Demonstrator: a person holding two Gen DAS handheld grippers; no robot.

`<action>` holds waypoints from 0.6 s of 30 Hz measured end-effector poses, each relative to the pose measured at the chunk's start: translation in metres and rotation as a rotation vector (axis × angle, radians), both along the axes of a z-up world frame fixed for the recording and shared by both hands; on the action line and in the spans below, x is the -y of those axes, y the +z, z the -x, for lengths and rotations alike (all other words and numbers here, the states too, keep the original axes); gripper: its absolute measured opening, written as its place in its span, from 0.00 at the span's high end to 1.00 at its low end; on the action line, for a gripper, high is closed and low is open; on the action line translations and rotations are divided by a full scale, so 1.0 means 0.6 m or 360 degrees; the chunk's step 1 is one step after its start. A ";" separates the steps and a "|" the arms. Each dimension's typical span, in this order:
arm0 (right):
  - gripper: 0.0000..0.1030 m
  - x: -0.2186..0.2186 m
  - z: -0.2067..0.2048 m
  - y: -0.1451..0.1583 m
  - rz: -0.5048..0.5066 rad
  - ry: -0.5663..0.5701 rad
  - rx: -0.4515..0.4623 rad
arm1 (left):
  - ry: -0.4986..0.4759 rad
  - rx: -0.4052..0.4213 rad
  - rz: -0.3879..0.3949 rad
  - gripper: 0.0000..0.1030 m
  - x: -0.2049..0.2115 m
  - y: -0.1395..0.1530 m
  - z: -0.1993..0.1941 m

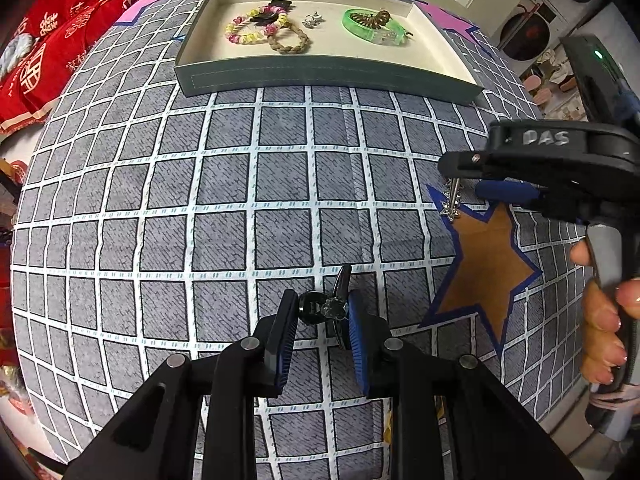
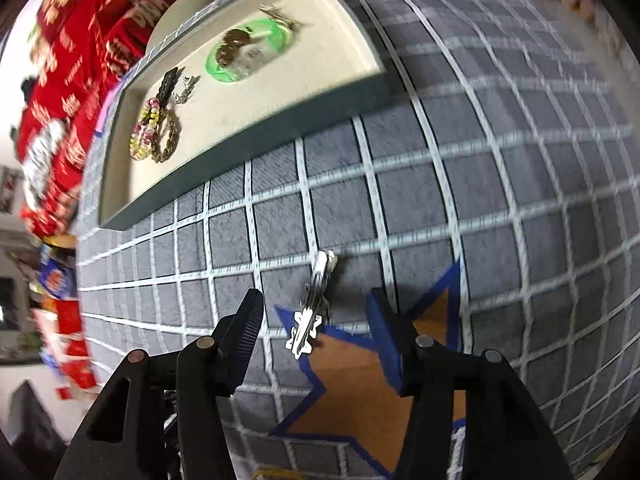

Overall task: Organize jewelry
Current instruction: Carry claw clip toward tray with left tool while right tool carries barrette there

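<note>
**Two Grippers, One Tray of Jewelry**

On our far left we see red cloths with gold writing (image 1: 52,40) piled beside the table. The table wears a gray cloth with white grid lines (image 1: 224,216).

At the far side of the cloth sits a gray tray (image 1: 320,76) with a cream inside. In the tray, from left to right, lie a pink and yellow bead bracelet (image 1: 248,30), a brown braided loop (image 1: 290,42) touching it, a black hair clip (image 1: 276,10) on top of the beads, a small silver piece (image 1: 313,20), and a green bangle (image 1: 374,28) with a brown coil hair tie (image 1: 376,19) on it.

Near us, our left gripper (image 1: 323,312) is squeezed tight on a small black hair claw (image 1: 326,306), held just above the cloth.

Farther right is an orange star with a blue edge (image 1: 488,264) on the cloth. A silver hair clip (image 2: 310,312) lies on the cloth with one end on the star's tip. Our right gripper (image 2: 316,320) hangs over it with its fingers spread wide apart, one on each side of the clip, not touching it. That wrist picture is a bit blurry.
</note>
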State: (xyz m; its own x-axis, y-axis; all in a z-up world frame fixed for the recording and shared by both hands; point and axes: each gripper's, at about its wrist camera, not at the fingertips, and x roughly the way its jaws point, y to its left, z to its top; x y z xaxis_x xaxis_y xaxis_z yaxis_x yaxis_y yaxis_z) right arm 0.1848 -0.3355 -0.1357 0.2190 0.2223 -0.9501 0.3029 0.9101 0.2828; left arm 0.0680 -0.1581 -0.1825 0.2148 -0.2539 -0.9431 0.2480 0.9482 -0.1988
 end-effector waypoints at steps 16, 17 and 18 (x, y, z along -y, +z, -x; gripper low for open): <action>0.88 0.022 0.045 0.022 -0.0098 0.0033 0.0017 | 0.0026 0.0036 -0.0018 0.67 -0.061 0.063 0.003; 0.88 0.029 0.049 0.024 -0.0106 0.0026 0.0020 | 0.0028 0.0037 -0.0021 0.67 -0.065 0.065 0.003; 0.88 0.031 0.051 0.027 -0.0114 0.0017 0.0025 | 0.0029 0.0035 -0.0023 0.67 -0.067 0.071 -0.005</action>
